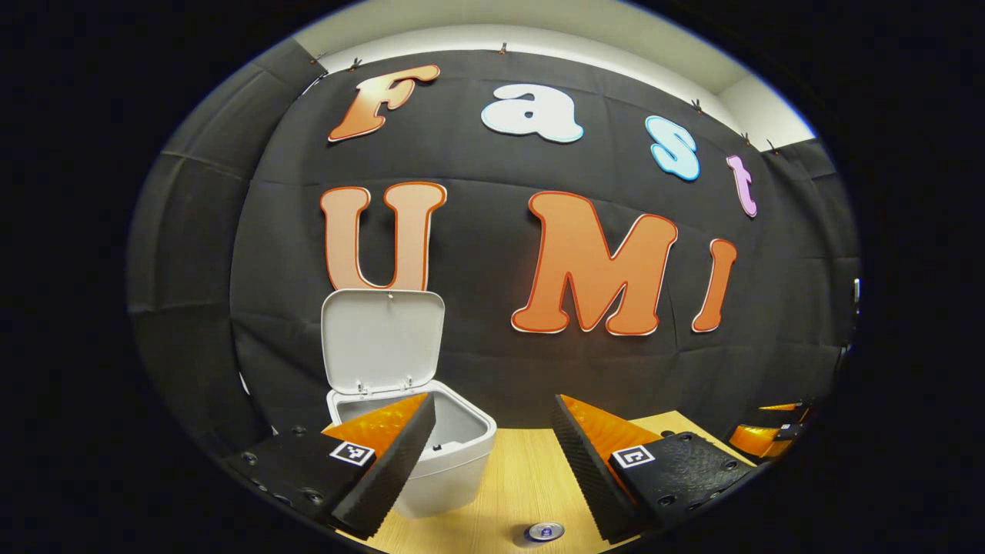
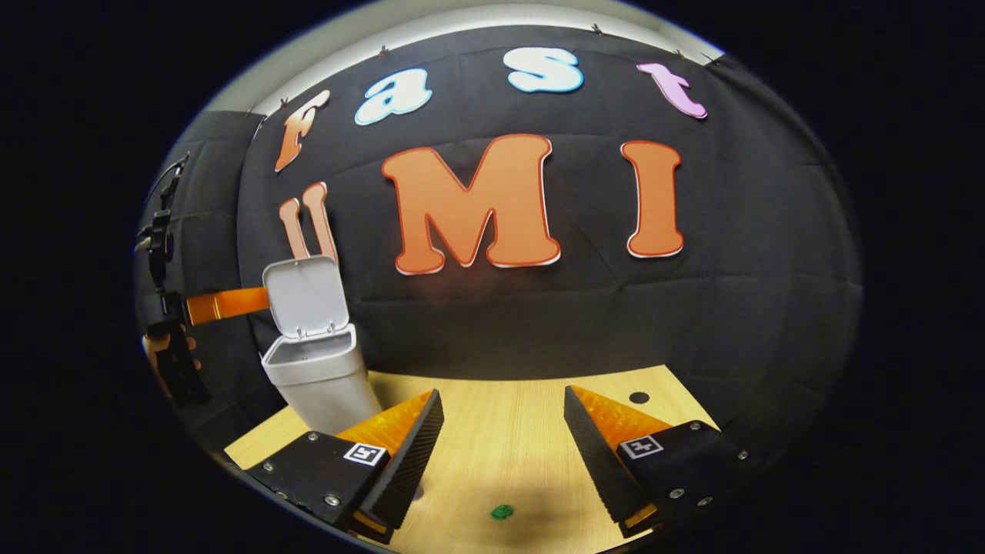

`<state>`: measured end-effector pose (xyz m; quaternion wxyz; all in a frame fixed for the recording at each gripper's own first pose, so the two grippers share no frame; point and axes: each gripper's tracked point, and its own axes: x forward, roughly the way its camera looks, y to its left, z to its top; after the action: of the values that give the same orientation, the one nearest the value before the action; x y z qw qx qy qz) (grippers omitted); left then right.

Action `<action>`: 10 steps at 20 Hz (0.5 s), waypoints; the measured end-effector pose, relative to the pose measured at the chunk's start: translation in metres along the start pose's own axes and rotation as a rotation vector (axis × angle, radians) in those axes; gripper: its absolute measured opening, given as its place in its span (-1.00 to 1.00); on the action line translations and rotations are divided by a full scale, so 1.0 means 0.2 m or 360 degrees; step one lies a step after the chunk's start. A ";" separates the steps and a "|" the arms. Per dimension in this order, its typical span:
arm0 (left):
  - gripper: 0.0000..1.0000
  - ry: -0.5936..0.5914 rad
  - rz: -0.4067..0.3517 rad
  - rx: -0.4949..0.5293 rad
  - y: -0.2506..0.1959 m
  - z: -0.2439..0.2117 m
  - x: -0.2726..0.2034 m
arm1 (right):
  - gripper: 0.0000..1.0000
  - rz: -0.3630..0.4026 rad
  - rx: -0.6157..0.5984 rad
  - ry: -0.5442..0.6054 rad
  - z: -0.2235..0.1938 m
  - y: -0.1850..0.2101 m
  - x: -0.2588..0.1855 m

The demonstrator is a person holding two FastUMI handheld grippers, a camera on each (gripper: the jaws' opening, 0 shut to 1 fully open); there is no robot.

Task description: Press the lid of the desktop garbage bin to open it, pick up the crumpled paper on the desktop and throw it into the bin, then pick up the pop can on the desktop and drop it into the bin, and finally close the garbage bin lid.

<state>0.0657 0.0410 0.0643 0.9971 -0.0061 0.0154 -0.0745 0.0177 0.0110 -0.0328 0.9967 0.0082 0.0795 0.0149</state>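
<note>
**Bin open, both grippers empty, can awaiting pickup**

The garbage bin (image 1: pixel 431 454) stands on the wooden desktop (image 1: pixel 523 477) with its lid (image 1: pixel 382 335) raised upright behind the opening. From the left gripper view the visible part of the interior shows no clear contents, so whether the crumpled paper is already inside cannot be told.

The left gripper (image 1: pixel 492 431) hovers just in front of the bin, its jaws spread wide with nothing between them. The pop can (image 1: pixel 544 531) stands upright on the desktop on the near side of the bin, below the gap between the fingers; just its top is seen.

The right gripper (image 2: pixel 500 427) is held further off to the bin's side, jaws likewise wide apart and empty. A small green scrap (image 2: pixel 502 511) lies on the desktop well apart from the bin; too small to identify.

Judgement: the step in hand appears to be the can pickup. Recommended practice: lower the left gripper so the fingers straddle the can's body, not its rim, close squarely across it, lift clear of the bin's front wall, and release only once fully over the opening.
</note>
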 end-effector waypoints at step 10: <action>0.92 0.0155 -0.0037 -0.0005 0.06 -0.27 0.01 | 0.89 0.0091 -0.0077 0.0580 -0.68 0.05 0.12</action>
<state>0.0678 0.0513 0.0092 0.9942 -0.0041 0.0639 -0.0865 0.0195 0.0242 -0.1706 0.9649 -0.0164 0.2580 0.0465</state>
